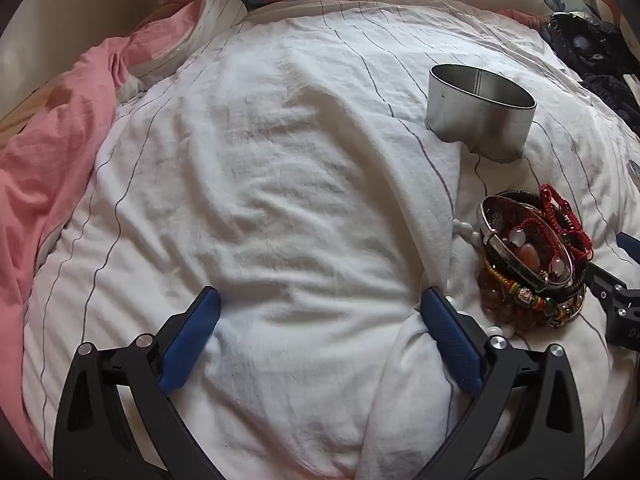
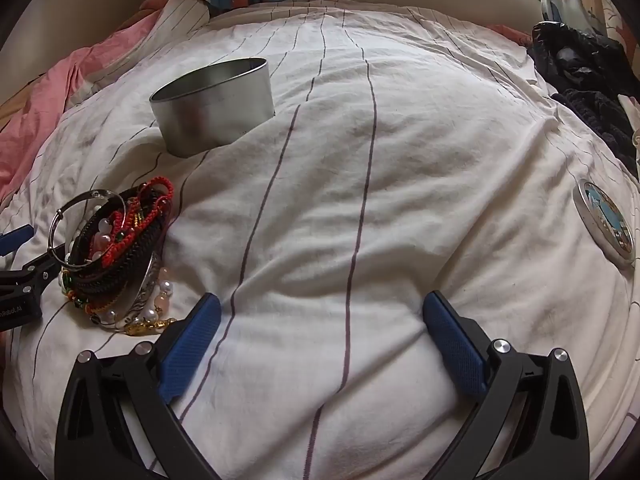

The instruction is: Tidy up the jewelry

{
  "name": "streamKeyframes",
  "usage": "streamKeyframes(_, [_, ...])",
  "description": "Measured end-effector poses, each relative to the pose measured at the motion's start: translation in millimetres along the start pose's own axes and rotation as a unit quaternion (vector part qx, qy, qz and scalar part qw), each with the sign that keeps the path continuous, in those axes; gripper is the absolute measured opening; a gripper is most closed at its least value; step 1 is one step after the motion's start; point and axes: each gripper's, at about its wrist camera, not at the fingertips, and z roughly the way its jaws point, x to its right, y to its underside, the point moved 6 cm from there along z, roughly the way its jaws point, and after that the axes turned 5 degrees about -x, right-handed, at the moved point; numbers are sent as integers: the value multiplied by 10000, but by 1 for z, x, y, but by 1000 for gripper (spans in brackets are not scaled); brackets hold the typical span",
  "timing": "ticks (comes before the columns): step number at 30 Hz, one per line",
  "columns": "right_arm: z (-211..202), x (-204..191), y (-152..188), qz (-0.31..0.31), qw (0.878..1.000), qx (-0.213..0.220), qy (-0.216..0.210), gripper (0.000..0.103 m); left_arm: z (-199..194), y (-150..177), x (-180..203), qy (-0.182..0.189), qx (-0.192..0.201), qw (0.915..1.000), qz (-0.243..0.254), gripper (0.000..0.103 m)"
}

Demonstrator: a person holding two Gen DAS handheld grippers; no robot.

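The bracelet pile point(image 1: 532, 256) lies heaped on the bed point(image 1: 280, 180), near the upright open tin point(image 1: 480, 112). Left gripper point(image 1: 320, 312) and right gripper point(image 2: 320, 312) jaws spread, empty.

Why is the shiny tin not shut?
The round metal tin stands open: its rim shows bare, and its lid lies apart on the striped sheet.

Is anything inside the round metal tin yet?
The metal tin shows only bare inner wall in both views; its floor is hidden by the near wall, so emptiness is unconfirmed. The jewelry pile sits on the sheet outside it.
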Motion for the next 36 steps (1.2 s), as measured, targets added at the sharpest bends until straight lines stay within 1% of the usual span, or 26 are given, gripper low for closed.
streamKeyframes(1, [1, 0, 0, 15, 10000, -66, -32, 98, 0, -1, -1, 29, -19, 10000, -19, 97])
streamKeyframes(2, [1, 1, 0, 22, 10000, -60, -40, 98, -5, 2, -4, 61, 126, 9999, -58, 97])
streamKeyframes(6, [1, 0, -1, 13, 10000, -44, -7, 98, -5, 3, -11, 65, 76, 9999, -64, 97])
streamKeyframes(7, [1, 0, -1, 9, 10000, -42, 0, 98, -5, 6, -5, 4, 187, 9998, -7, 97])
streamKeyframes(13, [2, -3, -1, 1, 9999, -17, 107, 97, -9, 16, -19, -2, 175, 9998, 16, 97])
streamKeyframes(15, [1, -1, -1, 3, 9999, -14, 118, 97, -3, 6, -3, -51, 150, 9999, 12, 97])
streamKeyframes(19, [0, -3, -1, -4, 9998, -21, 195, 97, -2, 5, -4, -52, 133, 9999, 10, 97])
streamKeyframes(36, [0, -2, -3, 180, 9995, -199, 164, 97, 0, 4, -4, -156, 127, 9998, 53, 97])
